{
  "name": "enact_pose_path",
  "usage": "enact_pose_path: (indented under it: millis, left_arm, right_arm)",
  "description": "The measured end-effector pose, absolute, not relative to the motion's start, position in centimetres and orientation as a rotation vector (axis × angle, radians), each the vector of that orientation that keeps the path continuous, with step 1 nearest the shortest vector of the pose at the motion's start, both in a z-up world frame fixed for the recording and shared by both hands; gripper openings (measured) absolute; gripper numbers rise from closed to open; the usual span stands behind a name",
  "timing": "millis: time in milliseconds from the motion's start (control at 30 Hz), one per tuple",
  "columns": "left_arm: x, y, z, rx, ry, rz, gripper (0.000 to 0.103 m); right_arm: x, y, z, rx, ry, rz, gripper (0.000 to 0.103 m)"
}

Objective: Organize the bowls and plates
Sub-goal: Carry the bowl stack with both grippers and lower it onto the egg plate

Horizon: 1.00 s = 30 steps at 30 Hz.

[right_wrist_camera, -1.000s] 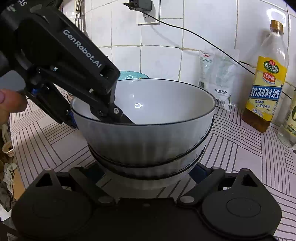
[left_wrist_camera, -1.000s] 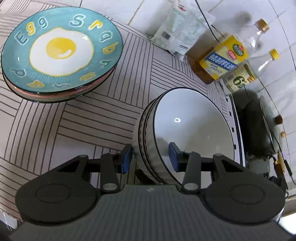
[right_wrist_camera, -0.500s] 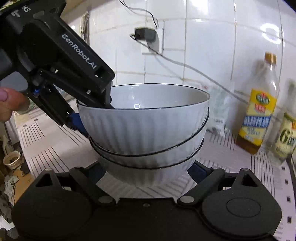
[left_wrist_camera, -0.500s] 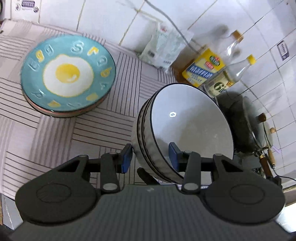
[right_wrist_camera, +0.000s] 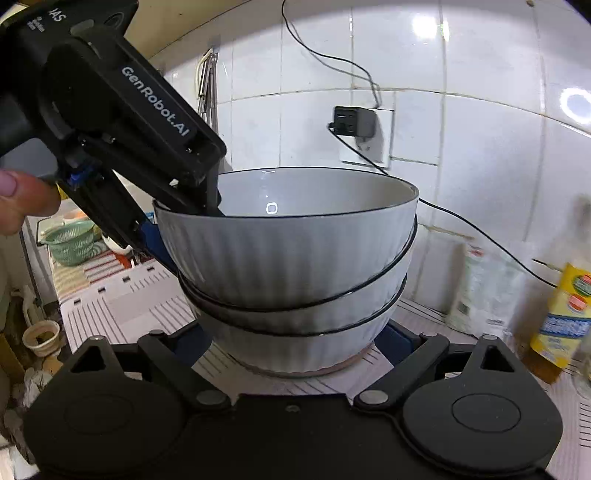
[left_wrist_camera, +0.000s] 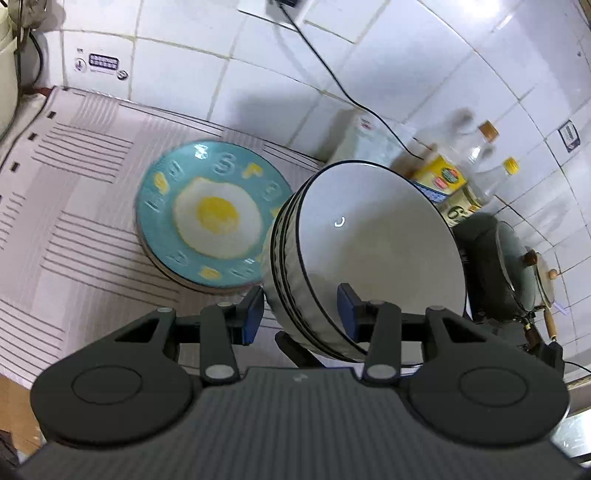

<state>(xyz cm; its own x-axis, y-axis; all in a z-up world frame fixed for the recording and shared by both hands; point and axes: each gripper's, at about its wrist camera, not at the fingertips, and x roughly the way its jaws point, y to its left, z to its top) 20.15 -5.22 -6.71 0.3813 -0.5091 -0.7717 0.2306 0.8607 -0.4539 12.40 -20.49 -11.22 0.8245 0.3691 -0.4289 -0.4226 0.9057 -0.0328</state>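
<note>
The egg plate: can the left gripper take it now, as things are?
Probably not. The left gripper is shut on the rim of the bowl stack, so its jaws are occupied. The egg plate lies uncovered on the mat, but the bowls must be set down first.

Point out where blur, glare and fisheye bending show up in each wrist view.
Left wrist view: the egg plate and the bottles are motion-smeared, the stacked bowls stay sharp with one small glint, and tile lines bow. Right wrist view: bright glare spots sit on the wall tiles, the yellow-label bottle at the right edge is blurred, and grout lines curve.
</note>
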Motion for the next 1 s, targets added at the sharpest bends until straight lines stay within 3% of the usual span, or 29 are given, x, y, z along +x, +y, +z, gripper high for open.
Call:
enact_pose_path:
  millis: [500,1000]
  left_arm:
    - [30.6,-1.1,-10.9,-0.144,1.161,-0.564,0.044]
    - [34.8,-3.1,-15.0,-0.095,1.247,-0.644,0.045]
  right_arm:
    - [20.2,-14.0,-15.6,-0.087,0.473,0.329,0.097]
    - [23.1,-14.0,-18.8,-0.067,0.565,0.215,0.097]
